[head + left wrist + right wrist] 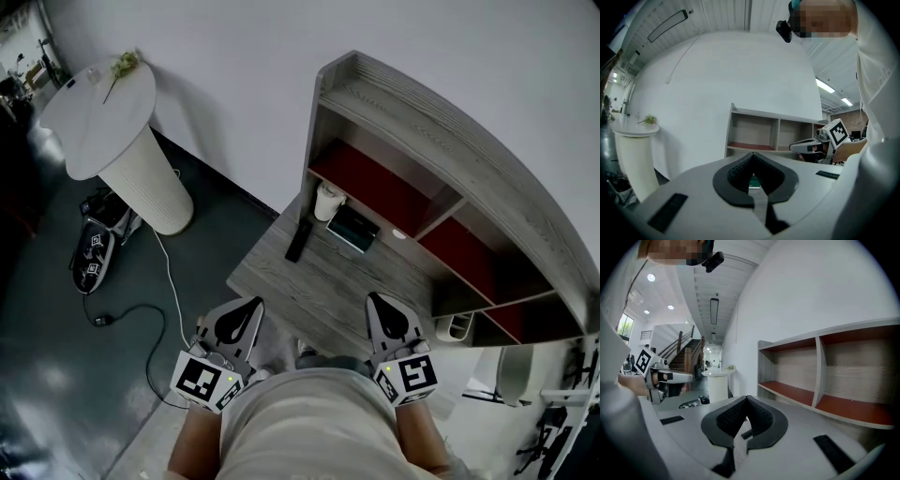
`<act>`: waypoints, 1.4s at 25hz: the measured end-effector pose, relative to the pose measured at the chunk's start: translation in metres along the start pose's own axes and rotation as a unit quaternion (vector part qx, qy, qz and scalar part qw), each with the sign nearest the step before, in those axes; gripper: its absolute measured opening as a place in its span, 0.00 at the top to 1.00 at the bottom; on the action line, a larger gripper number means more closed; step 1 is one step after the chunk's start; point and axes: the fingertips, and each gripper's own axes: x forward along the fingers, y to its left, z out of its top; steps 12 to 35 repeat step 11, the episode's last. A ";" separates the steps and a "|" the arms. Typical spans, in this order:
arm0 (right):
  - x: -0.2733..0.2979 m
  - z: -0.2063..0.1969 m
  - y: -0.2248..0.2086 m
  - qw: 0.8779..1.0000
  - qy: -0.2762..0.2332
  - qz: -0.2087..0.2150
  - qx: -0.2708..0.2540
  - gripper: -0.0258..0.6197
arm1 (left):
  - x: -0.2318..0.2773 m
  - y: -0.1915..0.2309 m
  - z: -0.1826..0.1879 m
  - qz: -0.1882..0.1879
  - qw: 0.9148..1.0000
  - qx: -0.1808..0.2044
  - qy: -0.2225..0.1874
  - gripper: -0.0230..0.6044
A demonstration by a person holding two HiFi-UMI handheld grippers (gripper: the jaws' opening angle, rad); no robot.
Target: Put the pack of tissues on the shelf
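Note:
The pack of tissues (353, 228), flat with a dark top and a white edge, lies on the grey wooden desk (281, 281) in front of the shelf (450, 131), whose compartments have red floors. Both grippers hover over the desk's near edge, well short of the pack. My left gripper (251, 302) is shut with nothing in it; in the left gripper view its pads (740, 171) meet at the tips, and a green sliver of the pack (754, 183) shows below them. My right gripper (375, 298) is also shut and holds nothing; the shelf (820, 376) stands to its right.
A black remote (298, 239) and a white cup (325, 202) lie on the desk near the pack. On the floor at left are a white pedestal table (112, 122), a cable (173, 281) and a black device (94, 248). The wall stands behind the shelf.

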 end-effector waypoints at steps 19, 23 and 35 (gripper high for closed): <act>0.006 -0.004 -0.002 1.000 0.004 0.005 0.000 0.92 | 0.000 0.008 -0.001 0.015 1.000 -0.016 -0.004 0.94; 0.006 -0.004 -0.002 1.000 0.004 0.005 0.000 0.92 | 0.000 0.008 -0.001 0.015 1.000 -0.016 -0.004 0.94; 0.006 -0.004 -0.002 1.000 0.004 0.005 0.000 0.92 | 0.000 0.008 -0.001 0.015 1.000 -0.016 -0.004 0.94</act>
